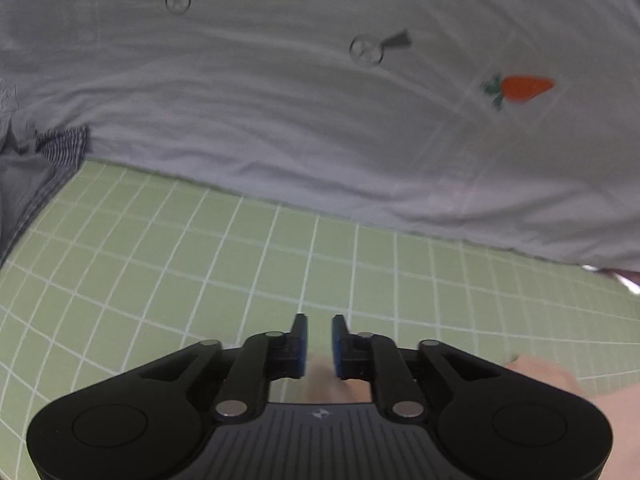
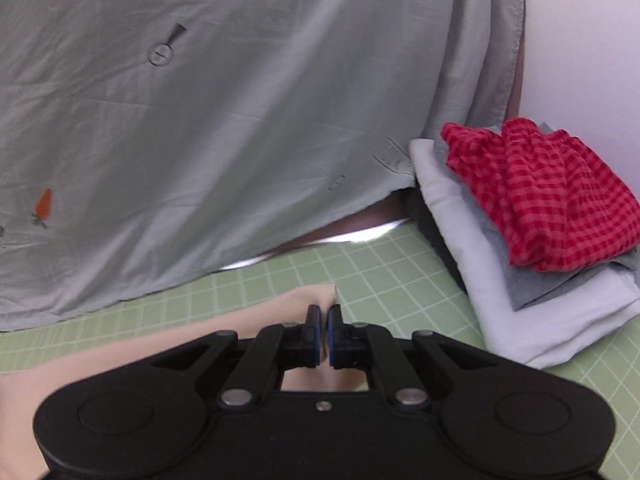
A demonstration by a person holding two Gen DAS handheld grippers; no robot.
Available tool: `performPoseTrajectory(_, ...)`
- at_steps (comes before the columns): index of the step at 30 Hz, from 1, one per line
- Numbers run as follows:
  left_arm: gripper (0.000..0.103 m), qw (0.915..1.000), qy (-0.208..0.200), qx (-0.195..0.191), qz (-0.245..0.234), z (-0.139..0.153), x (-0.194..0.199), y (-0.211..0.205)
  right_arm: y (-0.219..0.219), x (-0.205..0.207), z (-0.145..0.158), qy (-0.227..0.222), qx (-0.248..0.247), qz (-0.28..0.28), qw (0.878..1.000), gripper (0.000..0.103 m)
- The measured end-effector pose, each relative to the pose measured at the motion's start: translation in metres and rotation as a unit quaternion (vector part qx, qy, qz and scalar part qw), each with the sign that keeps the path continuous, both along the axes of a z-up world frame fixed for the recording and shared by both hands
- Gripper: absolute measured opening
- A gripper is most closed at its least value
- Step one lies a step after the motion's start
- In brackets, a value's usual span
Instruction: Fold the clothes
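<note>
1. Left gripper (image 1: 320, 334): released, blue pads set apart with a clear gap, hovering over the green grid mat (image 1: 180, 264); nothing between the pads.
2. Right gripper (image 2: 323, 332): clenched, pads nearly meeting, apparently pinching the edge of a peach-coloured garment (image 2: 224, 320), though the exact bite is hidden behind the fingers.
3. Peach-coloured garment: spread low across the mat beneath the right gripper, running off toward the lower left of the right wrist view.
4. Pale grey sheet (image 2: 240, 120) with a small carrot print (image 1: 524, 88): draped behind the mat, filling the background in both views.
5. Pile of folded clothes (image 2: 532, 272) to the right, on the mat's edge: red checked cloth (image 2: 552, 196) on top, grey piece under it, white piece at the bottom.
6. Striped fabric (image 1: 60, 148): bunched at the far left of the left wrist view, beside the sheet.
</note>
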State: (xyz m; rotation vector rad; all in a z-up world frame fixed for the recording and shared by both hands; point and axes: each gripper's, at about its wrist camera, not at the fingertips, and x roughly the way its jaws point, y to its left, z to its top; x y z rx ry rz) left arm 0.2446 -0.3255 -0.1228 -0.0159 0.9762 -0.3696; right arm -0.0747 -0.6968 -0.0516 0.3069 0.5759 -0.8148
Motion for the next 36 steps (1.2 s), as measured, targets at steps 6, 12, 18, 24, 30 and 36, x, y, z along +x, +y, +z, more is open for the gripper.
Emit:
performPoseTrajectory(6, 0.071, 0.9950, 0.028, -0.078, 0.056, 0.001, -0.011, 0.042, -0.009, -0.012, -0.032, 0.015, 0.045, -0.023, 0.999, 0.004)
performPoseTrajectory(12, 0.073, 0.9925, 0.076, -0.094, 0.019, -0.015, -0.025, 0.047, -0.012, -0.021, -0.050, 0.006, 0.075, -0.047, 0.996, 0.005)
performPoseTrajectory(18, 0.070, 0.9931, 0.076, -0.087, -0.019, -0.027, -0.029, 0.020, -0.010, -0.021, -0.048, 0.008, 0.068, -0.039, 0.997, 0.005)
performPoseTrajectory(24, 0.001, 0.9961, 0.050, -0.068, -0.026, -0.021, -0.019, 0.007, -0.007, -0.024, -0.041, 0.002, 0.050, -0.034, 0.998, 0.004)
performPoseTrajectory(30, 0.001, 0.9991, 0.014, -0.041, 0.001, -0.015, 0.006, 0.008, -0.009, -0.024, -0.037, 0.009, 0.031, -0.041, 0.999, 0.004)
performPoseTrajectory(36, 0.016, 0.9996, 0.009, -0.023, 0.014, -0.012, 0.014, 0.004, 0.002, -0.018, -0.046, 0.041, 0.030, -0.026, 0.998, 0.006)
